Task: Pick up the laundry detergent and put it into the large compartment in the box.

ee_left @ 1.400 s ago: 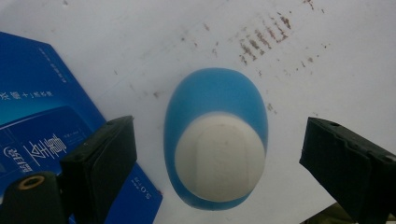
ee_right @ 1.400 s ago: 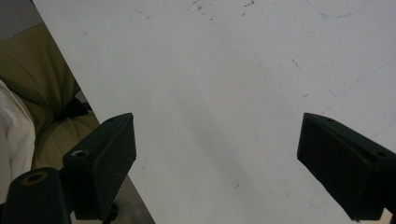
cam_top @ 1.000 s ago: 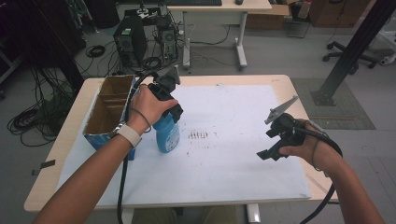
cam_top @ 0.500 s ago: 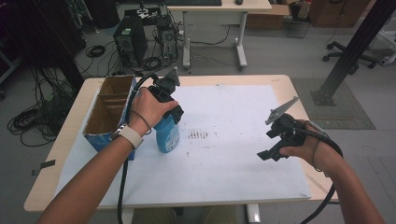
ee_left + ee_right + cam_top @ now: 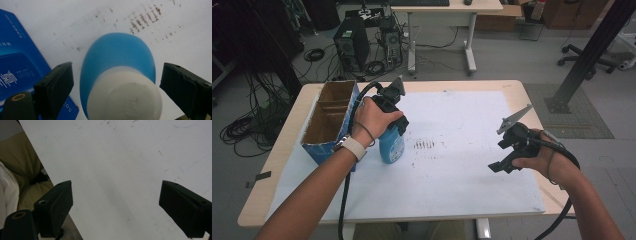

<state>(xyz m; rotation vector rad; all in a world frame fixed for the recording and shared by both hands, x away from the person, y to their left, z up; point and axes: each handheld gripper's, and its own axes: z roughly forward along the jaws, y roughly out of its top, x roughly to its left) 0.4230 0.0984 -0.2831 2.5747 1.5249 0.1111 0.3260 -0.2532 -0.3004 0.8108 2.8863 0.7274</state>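
Note:
A blue bottle (image 5: 392, 147) with a white cap (image 5: 125, 97) stands upright on the white sheet, right beside the box. My left gripper (image 5: 394, 129) points down over it. In the left gripper view the left gripper (image 5: 117, 68) has a jaw on each side of the cap, and a gap shows on both sides. The jaws have just been closing, with the bottle between them and the pads off it. My right gripper (image 5: 501, 155) hovers over the sheet's right part. It stands open, and in its own view the right gripper (image 5: 116, 185) has bare sheet between its jaws.
An open cardboard box (image 5: 329, 120) with blue printed sides (image 5: 20, 70) stands at the table's left, touching or nearly touching the bottle. Brown smudges (image 5: 424, 145) mark the white sheet (image 5: 462, 190) just right of the bottle. Desks, computers and cables lie beyond the table's far edge.

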